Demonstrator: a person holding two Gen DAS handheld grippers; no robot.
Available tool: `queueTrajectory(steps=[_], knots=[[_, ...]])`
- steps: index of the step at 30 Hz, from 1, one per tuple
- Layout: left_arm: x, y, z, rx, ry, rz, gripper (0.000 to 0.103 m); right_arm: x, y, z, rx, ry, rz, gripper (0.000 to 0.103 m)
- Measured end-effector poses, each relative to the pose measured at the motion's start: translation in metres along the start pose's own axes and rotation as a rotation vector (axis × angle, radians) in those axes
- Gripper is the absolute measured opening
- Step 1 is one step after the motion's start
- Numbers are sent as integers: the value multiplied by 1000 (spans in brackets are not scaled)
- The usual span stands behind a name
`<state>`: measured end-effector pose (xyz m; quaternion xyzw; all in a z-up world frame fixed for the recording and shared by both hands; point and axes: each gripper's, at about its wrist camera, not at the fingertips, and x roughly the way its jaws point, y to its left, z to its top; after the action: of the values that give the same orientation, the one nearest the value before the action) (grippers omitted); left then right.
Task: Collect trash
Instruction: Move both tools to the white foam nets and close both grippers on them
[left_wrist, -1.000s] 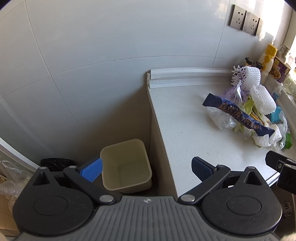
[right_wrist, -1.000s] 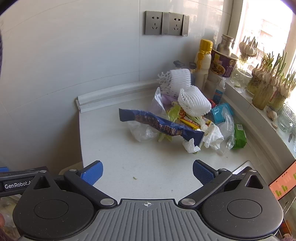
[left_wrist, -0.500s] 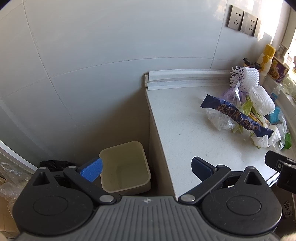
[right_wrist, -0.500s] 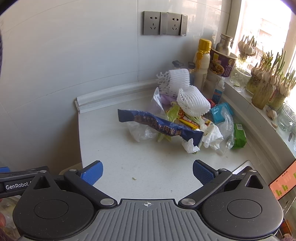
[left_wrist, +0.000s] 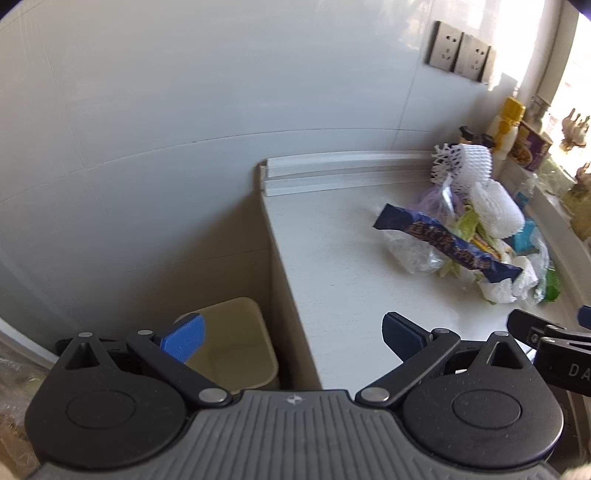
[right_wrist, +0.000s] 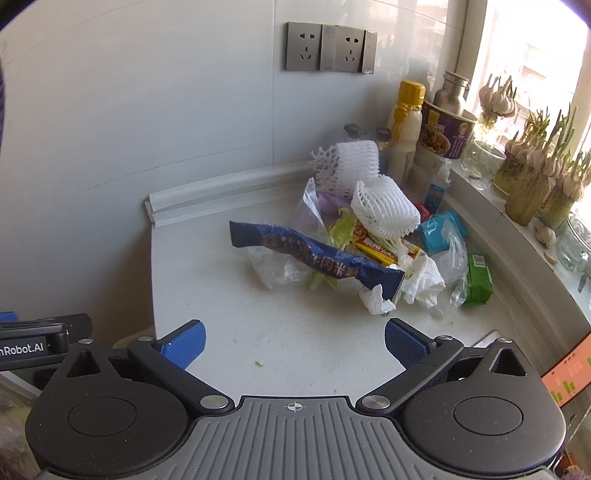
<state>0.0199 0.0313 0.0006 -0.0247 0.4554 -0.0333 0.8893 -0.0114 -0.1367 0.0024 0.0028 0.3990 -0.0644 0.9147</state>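
Right tongs (right_wrist: 294, 341): spread wide, nothing between the blue pads, over the near bare part of the white surface (right_wrist: 229, 306). Left tongs (left_wrist: 291, 338): likewise wide and empty, straddling the surface's left edge, with the beige bin (left_wrist: 236, 343) on the floor below and just left of that edge.

Trash pile (right_wrist: 369, 251) lies ahead of the right tongs, slightly right of centre, well apart from the pads. From the left tongs it sits ahead and far to the right. Judgement: right hand is the nearer.

Nearest item: dark blue wrapper (right_wrist: 314, 256), on top of the pile, long axis running from far-left to near-right, oblique to the tongs' opening. White foam nets (right_wrist: 384, 210) behind it; bottles and a cup against the wall beyond.
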Motion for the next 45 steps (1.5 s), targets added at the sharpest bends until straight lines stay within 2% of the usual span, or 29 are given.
queueTrajectory(steps=[8, 13, 17, 24, 29, 35, 39, 45], knots=[[30, -17, 15, -1, 9, -146, 100, 18, -29, 14, -12, -65, 50, 103], [49, -44, 38, 100, -57, -226, 96, 41, -59, 30, 32, -107, 59, 103], [73, -67, 67, 172, -85, -343, 95, 67, -84, 44, 81, -141, 79, 103], [113, -105, 110, 304, -154, -509, 85, 115, -117, 64, 119, -160, 82, 102], [141, -141, 134, 449, -174, -543, 85, 144, -135, 75, 122, -151, 73, 102], [179, -172, 162, 574, -179, -573, 85, 174, -152, 85, 140, -132, 83, 102], [199, -189, 176, 633, -186, -589, 85, 192, -155, 87, 143, -114, 96, 102], [221, -199, 189, 670, -187, -607, 82, 212, -159, 90, 153, -99, 104, 102]])
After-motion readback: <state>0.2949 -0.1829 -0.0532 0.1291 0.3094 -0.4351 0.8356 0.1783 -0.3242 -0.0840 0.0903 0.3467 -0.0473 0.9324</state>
